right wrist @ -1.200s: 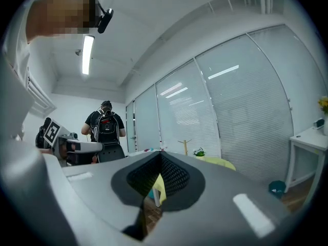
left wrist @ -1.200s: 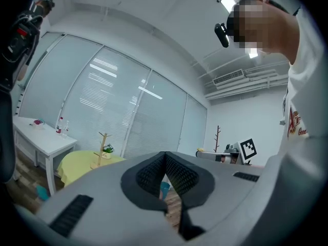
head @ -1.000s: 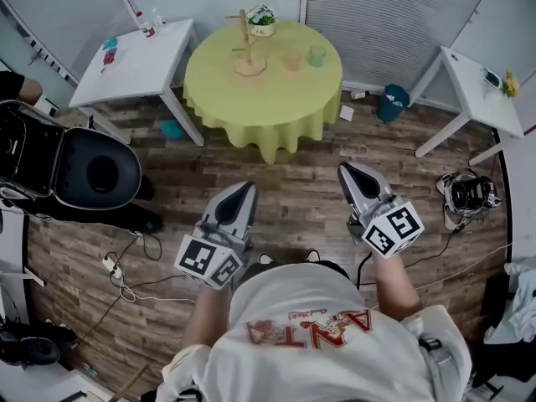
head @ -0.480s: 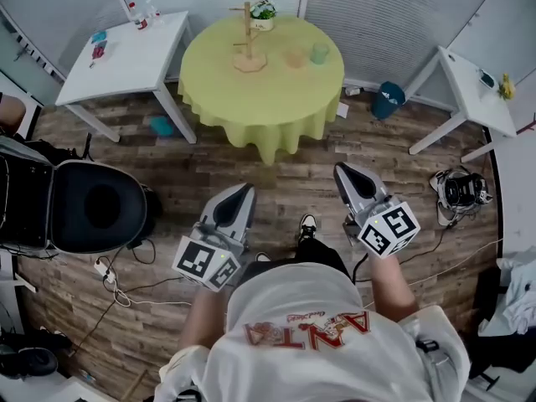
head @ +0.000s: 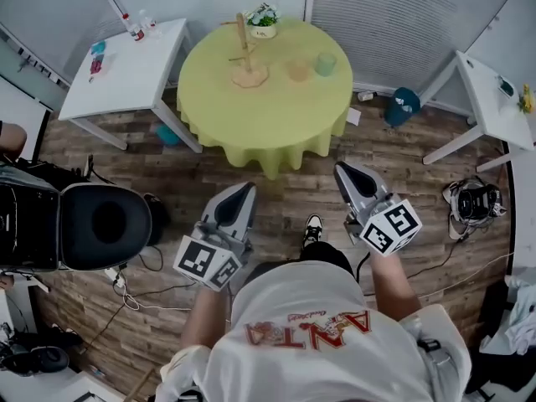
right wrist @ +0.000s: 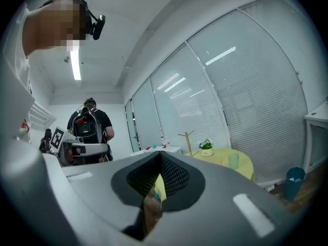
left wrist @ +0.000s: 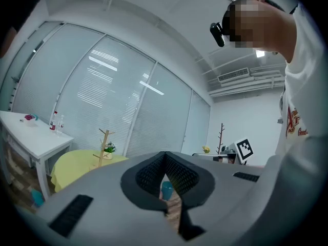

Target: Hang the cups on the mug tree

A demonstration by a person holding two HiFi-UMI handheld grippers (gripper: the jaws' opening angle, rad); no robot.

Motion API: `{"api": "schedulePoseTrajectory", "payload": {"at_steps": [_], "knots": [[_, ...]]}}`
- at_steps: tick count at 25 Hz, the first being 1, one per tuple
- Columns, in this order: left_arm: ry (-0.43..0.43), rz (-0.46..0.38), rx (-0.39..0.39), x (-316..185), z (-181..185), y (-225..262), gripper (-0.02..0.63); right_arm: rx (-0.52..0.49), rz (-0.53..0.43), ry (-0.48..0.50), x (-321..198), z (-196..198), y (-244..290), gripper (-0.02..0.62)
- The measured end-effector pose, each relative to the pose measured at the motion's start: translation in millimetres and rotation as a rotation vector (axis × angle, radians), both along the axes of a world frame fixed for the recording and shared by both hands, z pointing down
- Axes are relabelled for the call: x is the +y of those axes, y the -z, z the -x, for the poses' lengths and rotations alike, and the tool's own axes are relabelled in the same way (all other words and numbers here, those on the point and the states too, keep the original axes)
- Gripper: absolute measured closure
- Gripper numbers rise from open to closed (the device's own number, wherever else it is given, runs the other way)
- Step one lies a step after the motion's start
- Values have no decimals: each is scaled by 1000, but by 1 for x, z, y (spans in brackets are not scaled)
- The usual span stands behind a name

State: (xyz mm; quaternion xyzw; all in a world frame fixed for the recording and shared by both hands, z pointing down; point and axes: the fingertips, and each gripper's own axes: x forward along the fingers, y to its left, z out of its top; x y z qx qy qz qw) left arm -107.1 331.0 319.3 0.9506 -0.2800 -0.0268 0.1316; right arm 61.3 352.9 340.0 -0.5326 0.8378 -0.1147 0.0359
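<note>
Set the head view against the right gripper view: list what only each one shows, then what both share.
Only the head view: the black chair. Only the right gripper view: a person with a backpack and the ceiling light. Both: the mug tree, the green cup and the potted plant on the yellow table, plus the teal bin.
</note>
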Motion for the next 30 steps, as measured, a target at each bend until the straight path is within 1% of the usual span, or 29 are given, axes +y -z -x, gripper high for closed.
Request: {"api": "schedulePoseTrajectory", "payload": {"at_steps": [7,12,14,18,21,26,30], "knots": [[84,9,-43,-53,-58,5,597,-8,4,23,-63,-70,-2,594],[137,25,-73,-83,-90,1,597,1,15,77,-99,-102,-13,594],[148,35,-75,-95,-100,-2,597,-1,25,82,-112,-115,-19,594],[135,48,-87,-111,-120,-5,597,-5,45,68,-131,-138,-27,594],[122,48,-84,-131,-129,-5,597,-2,52,54,-151,-146,-31,594],[85,53,-70,-173,-135,-14,597,21,77,30,-183,-146,-43,594],[34,57,-46,-221,-130,-19,598,49,90,-22,-220,-140,-45,594]]}}
